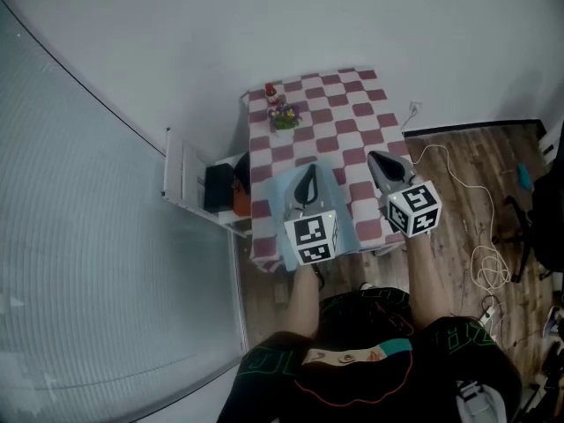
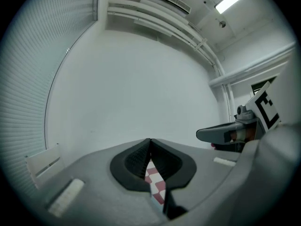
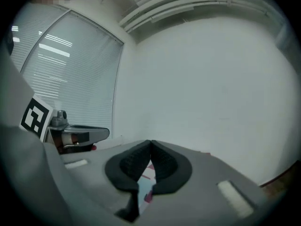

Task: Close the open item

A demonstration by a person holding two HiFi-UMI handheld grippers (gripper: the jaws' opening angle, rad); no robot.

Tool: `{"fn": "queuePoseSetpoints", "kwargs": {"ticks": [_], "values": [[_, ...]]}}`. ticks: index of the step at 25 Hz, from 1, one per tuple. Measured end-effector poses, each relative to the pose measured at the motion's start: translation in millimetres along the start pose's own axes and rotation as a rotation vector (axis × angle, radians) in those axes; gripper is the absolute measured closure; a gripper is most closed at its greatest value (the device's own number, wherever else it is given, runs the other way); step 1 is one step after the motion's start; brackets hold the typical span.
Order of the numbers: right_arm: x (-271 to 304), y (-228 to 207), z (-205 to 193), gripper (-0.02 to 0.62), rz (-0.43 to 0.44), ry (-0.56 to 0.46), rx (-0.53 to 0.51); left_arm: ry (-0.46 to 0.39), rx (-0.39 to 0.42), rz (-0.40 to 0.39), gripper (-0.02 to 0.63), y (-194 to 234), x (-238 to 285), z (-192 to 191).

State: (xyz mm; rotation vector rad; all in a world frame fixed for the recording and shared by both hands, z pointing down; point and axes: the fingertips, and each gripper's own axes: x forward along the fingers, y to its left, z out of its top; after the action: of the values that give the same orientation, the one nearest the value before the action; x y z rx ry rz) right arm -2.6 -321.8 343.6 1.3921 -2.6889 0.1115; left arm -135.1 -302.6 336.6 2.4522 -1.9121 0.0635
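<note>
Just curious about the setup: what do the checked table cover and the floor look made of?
The cover is likely cloth or soft vinyl with a matt look: it drapes over the table edge in red and white checks. The floor looks like wood or wood-look laminate: it is brown, with plank seams and grain showing.

Tablecloth (image 1: 335,122): maroon-white checks. Flat item (image 1: 335,203) on it: pale blue. Floor (image 1: 458,201): brown wood grain.

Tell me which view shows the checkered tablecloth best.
The head view: the checkered tablecloth shows almost whole from above. The left gripper view and right gripper view each catch only a sliver of it below the shut fingers.
</note>
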Motion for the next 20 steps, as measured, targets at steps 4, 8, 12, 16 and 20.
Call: {"fn": "queuePoseSetpoints", "kwargs": {"ticks": [4, 8, 12, 16, 20], "values": [[-10.0, -31.5, 15.9, 0.592, -0.048, -0.040, -0.033, -0.032, 0.024, -0.010, 0.598, -19.1, 19.9, 14.7], [-15.2, -53.6, 23.0, 0.592, -0.075, -0.060, -0.051, -0.049, 0.041, -0.029, 0.598, -37.0, 36.3, 23.2], [-20.1, -71.2, 28.3, 0.592, -0.090, -0.075, -0.066, -0.073, 0.061, -0.039, 0.598, -52.2, 48.1, 28.5], [-23.1, -82.8, 31.1, 0.592, -0.093, -0.081, -0.082, -0.061, 0.059, -0.040, 0.598, -63.5, 55.5, 27.3], [-27.1, -93.0, 31.6, 0.592, -0.097, -0.089, -0.096, -0.057, 0.055, -0.019, 0.598, -64.0, 61.3, 25.3]]}}
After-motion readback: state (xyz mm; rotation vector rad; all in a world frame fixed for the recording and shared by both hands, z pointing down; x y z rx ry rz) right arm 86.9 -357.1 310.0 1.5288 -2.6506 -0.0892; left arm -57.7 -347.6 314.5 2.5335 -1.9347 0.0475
